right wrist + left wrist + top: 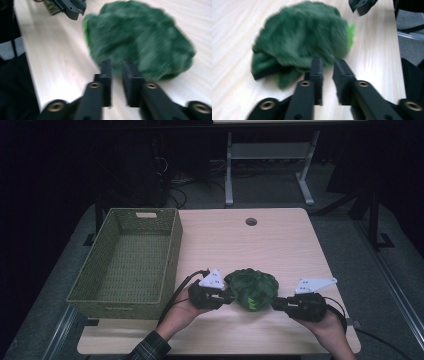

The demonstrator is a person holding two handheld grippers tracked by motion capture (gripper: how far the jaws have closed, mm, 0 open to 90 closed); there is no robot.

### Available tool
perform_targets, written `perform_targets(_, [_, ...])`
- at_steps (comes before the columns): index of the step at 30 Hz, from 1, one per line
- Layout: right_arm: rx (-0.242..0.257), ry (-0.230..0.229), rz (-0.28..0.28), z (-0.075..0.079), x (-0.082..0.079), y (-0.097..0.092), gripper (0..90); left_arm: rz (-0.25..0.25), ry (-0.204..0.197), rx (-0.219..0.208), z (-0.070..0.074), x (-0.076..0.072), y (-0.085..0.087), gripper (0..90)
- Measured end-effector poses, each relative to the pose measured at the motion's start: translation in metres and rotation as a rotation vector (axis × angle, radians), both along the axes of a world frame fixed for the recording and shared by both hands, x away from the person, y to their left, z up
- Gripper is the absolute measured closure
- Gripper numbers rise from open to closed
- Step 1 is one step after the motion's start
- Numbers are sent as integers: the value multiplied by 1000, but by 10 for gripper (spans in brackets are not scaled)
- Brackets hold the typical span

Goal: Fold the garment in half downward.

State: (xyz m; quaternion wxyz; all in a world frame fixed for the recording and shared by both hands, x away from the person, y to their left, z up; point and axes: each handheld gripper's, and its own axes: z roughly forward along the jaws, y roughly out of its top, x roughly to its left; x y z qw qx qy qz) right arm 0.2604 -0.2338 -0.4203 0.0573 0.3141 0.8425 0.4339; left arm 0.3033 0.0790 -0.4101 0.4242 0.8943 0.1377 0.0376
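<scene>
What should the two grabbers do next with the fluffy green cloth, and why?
Probably ease both in and pinch its edges. The left gripper and right gripper flank the green cloth, jaws slightly apart with nothing between them; it lies bunched on the table.

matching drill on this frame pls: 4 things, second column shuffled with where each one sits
1 basket
2 green cloth
3 left gripper
4 right gripper

a at the cloth's right edge
b bunched between the two grippers
c at the table's left side
d at the cloth's left edge, jaws a little apart

Pairs: 1-c, 2-b, 3-d, 4-a
</scene>
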Motion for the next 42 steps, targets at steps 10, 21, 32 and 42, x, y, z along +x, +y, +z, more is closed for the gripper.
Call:
perform_targets(10, [-70,41,-39,-20,33,15,899,84,33,61,-22,32,-22,897])
perform_targets(21, [-164,98,2,-44,36,29,900,101,37,157,-46,40,-34,898])
perform_targets(32, [-88,36,-26,-19,28,10,900,89,64,114,-27,30,-16,879])
perform_targets(42, [-24,-17,-80,6,50,-2,900,33,86,108,-19,-1,-14,889])
